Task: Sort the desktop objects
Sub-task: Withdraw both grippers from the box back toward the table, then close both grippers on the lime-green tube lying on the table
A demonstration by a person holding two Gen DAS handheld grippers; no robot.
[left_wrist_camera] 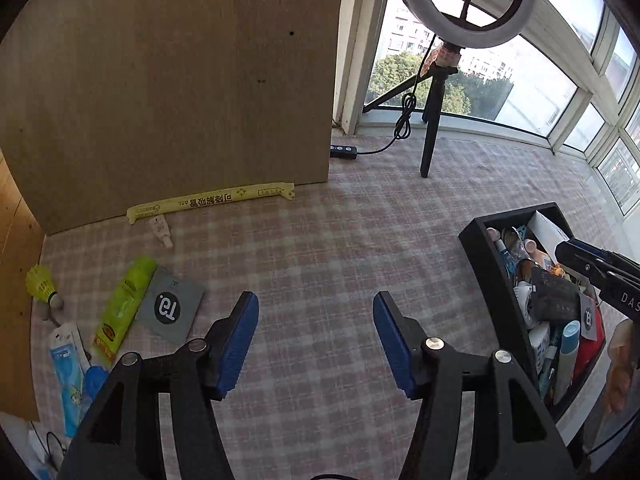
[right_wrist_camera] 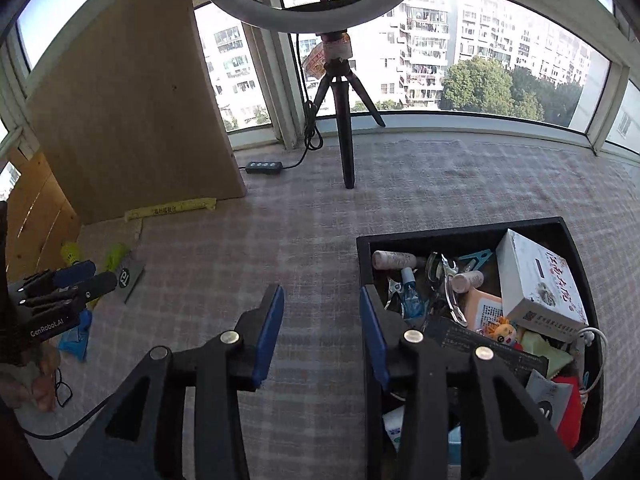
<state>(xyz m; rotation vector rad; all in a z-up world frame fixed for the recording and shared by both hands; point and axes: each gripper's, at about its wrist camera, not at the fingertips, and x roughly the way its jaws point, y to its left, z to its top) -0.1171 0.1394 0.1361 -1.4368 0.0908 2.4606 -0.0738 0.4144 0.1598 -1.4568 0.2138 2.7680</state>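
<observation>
My left gripper is open above the checked tablecloth with nothing between its blue pads. To its left lie a grey card with a round logo, a yellow-green tube, a yellow shuttlecock, a blue-and-white packet and a small white bottle. My right gripper is open and holds nothing, hovering at the left rim of the black box, which is full of several items including a white carton. The left gripper shows at the left edge of the right wrist view.
A wooden board stands upright at the back left with a long yellow packet at its foot. A ring light on a black tripod stands near the window, its cable and inline switch on the cloth. A hand shows at the right edge.
</observation>
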